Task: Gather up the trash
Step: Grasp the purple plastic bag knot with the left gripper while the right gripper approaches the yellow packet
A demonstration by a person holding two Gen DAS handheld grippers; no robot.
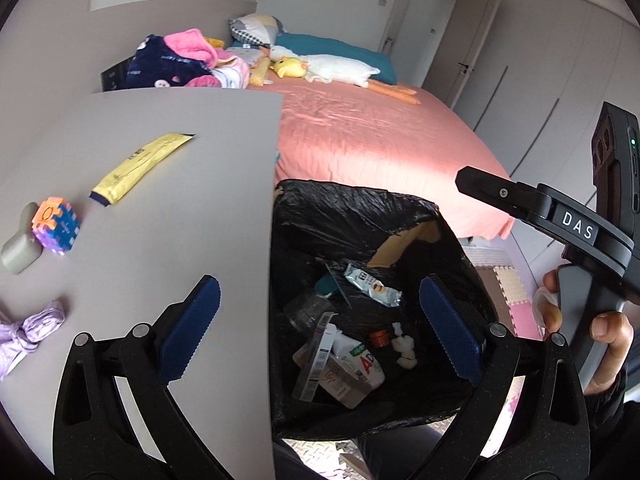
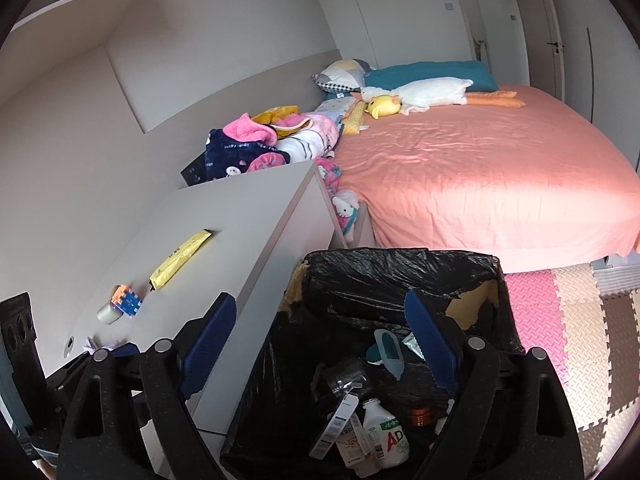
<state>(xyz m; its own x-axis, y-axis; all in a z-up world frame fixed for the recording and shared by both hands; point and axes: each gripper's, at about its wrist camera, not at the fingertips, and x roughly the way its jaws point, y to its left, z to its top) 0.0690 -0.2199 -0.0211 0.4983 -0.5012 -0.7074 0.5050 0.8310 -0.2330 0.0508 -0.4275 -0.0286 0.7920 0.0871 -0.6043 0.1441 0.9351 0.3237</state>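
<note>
Above bin [image 1: 304, 216], both jaws wide, empty.

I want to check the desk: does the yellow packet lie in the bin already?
No, the yellow packet lies on the desk, outside the bin.

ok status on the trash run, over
Both tools open, empty, over bin. Yellow wrapper left on desk. Nothing in the way.

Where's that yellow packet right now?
The yellow packet lies on the grey table, left of the bin, just beyond the puzzle cube.
</note>
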